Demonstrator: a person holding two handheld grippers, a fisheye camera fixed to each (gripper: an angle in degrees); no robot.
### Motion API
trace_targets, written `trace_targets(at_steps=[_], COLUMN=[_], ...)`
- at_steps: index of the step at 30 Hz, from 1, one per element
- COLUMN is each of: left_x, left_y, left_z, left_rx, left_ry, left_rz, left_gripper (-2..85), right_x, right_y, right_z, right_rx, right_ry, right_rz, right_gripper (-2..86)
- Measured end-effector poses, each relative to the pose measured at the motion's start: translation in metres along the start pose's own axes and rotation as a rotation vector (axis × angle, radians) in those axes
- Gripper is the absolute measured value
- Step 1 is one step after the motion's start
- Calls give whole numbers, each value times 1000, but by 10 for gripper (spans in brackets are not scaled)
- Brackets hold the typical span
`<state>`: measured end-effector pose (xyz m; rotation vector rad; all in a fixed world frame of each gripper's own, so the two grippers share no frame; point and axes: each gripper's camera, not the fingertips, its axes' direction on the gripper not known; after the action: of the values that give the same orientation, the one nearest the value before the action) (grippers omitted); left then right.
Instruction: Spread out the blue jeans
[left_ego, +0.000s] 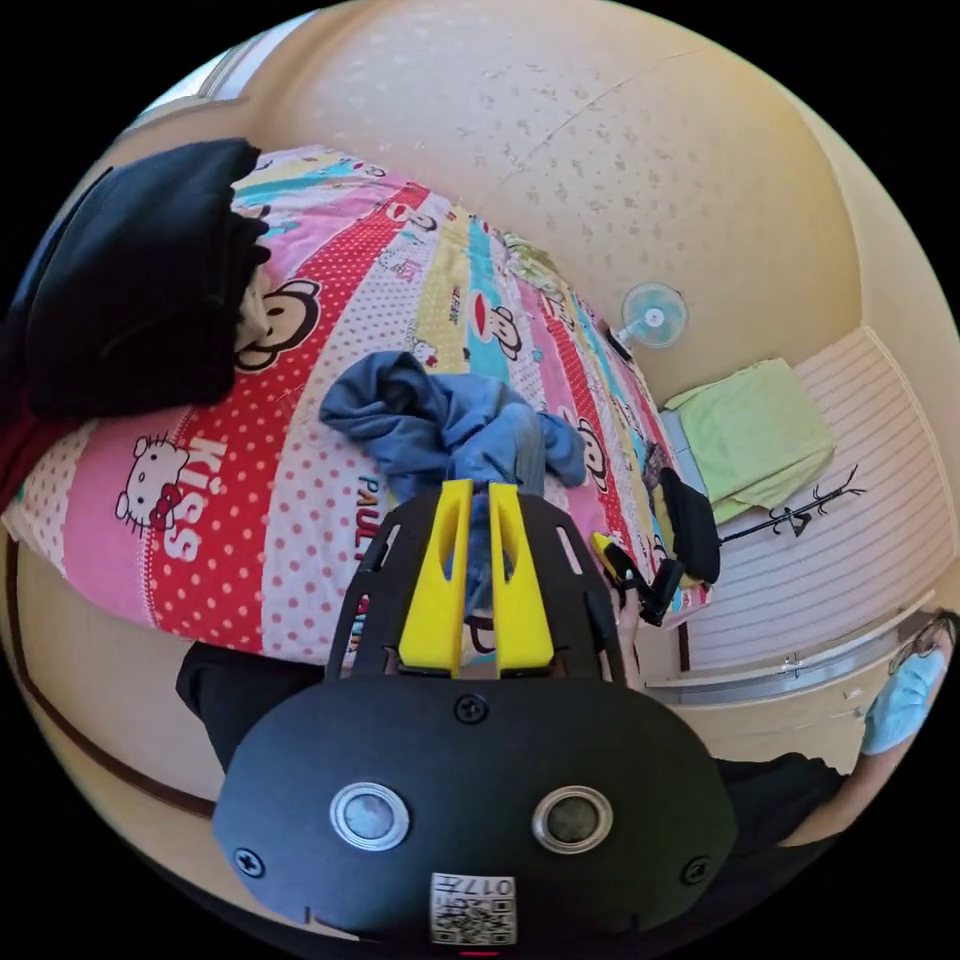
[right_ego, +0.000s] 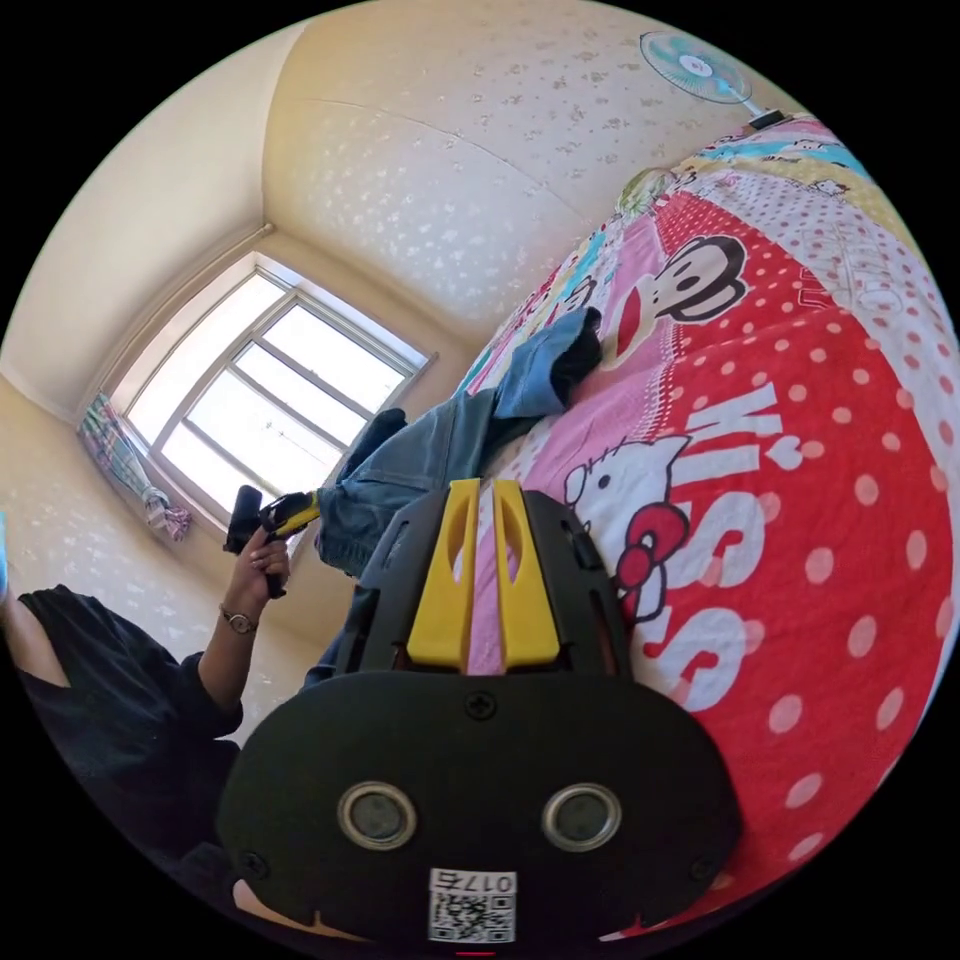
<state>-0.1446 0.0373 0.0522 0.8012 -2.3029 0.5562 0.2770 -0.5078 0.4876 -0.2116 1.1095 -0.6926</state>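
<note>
In the left gripper view we see, from left to right, a pile of dark clothes (left_ego: 140, 280) on the bed (left_ego: 230, 520), then the blue jeans (left_ego: 440, 425) lying crumpled in a heap near the middle of the patterned bedcover, and farther right a fan (left_ego: 652, 316) by the wall. The left tool (left_ego: 478, 500) points at the jeans; its yellow jaws stand almost closed, with only a narrow slit between them, and some blue cloth shows in that slit, but we cannot tell if the jaws really press on it. In the right gripper view one end of the jeans hangs lifted at the left tool, while a leg with a turned-up cuff (right_ego: 550, 365) rests on the bedcover. The right tool (right_ego: 483, 495) is also nearly closed and holds nothing; pink bedcover shows between its jaws. We judge the denim is rather heavy, thick and soft, not slippery and not fragile. It will sag and twist when lifted, so we think the best places to take hold are the waistband and the hems, where the seams are firm.
</note>
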Motion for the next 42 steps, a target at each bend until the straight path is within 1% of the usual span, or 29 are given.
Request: trace_targets(at_steps=[2,4,6,7,8,9,10,11,12,13,14,16,18,20,22,24,25,27,31,32,33,34,35,36,37,38,39,40,42], left_x=[-13,-24,-33,-40,-43,-48,-52,-53,-54,-55,-55,-53,-50,-48,-44,-41,-38,-36,-31,-30,-28,-25,-24,-22,-23,-25,-30,-37,-50], left_y=[12,28,38,44,47,52,57,59,63,66,67,73,76,78,78,76,75,74,80,82,84,86,86,85,84,83,83,84,88], left_z=[-9,-15,-11,-6,-2,3,7,9,12,15,17,29,41,48,46,38,32,27,18,16,12,8,7,5,4,4,4,4,2], left_rx=[26,14,-33,-68,-85,-110,-125,-128,-134,-139,-142,-157,-190,-208,-178,-132,-101,-81,-63,-56,-42,-31,-27,-24,-26,-28,-32,-36,-21], left_ry=[55,25,-17,-16,-8,14,33,36,31,24,25,80,130,149,173,203,210,198,231,229,223,216,214,217,224,227,239,265,283], left_rz=[10,9,-11,-26,-34,-44,-46,-45,-44,-41,-40,-40,-37,-44,-42,-30,-24,-32,-27,-23,-7,10,18,28,27,22,6,-9,-32], left_gripper=[72,80,94,102,105,108,110,110,110,111,111,113,116,126,134,137,141,152,163,164,164,165,165,165,165,165,164,163,161], right_x=[-6,-22,-54,-61,-72,-77,-76,-71,-65,-64,-64,-54,-51,-66,-99,-154,-168,-226,-307,-332,-355,-365,-387,-410,-421,-439,-449,-451,-440], right_y=[-1,-4,-8,-9,-10,-11,-12,-11,-4,0,6,10,11,4,-8,-29,-34,-52,-68,-69,-70,-72,-80,-84,-84,-84,-83,-81,-67], right_z=[0,5,22,28,41,55,63,82,100,105,103,101,100,101,99,100,101,108,124,127,125,126,130,133,136,145,161,171,215], right_rx=[-6,-46,-157,-191,-261,-334,-372,-447,-522,-524,-456,-390,-309,-262,-218,-185,-178,-159,-117,-77,-8,3,4,28,38,36,-7,-45,-233], right_ry=[6,35,75,69,20,-57,-82,-74,-15,8,22,-108,-360,-448,-462,-411,-398,-348,-264,-286,-452,-492,-438,-347,-296,-172,-46,13,190], right_rz=[-26,-109,-273,-305,-340,-321,-281,-165,-79,-65,-40,71,98,102,37,-48,-73,-181,-305,-366,-446,-446,-406,-437,-473,-539,-591,-612,-663], right_gripper=[63,85,116,123,133,137,136,133,125,120,101,66,40,32,28,24,23,20,14,11,9,8,8,8,9,11,14,16,36])
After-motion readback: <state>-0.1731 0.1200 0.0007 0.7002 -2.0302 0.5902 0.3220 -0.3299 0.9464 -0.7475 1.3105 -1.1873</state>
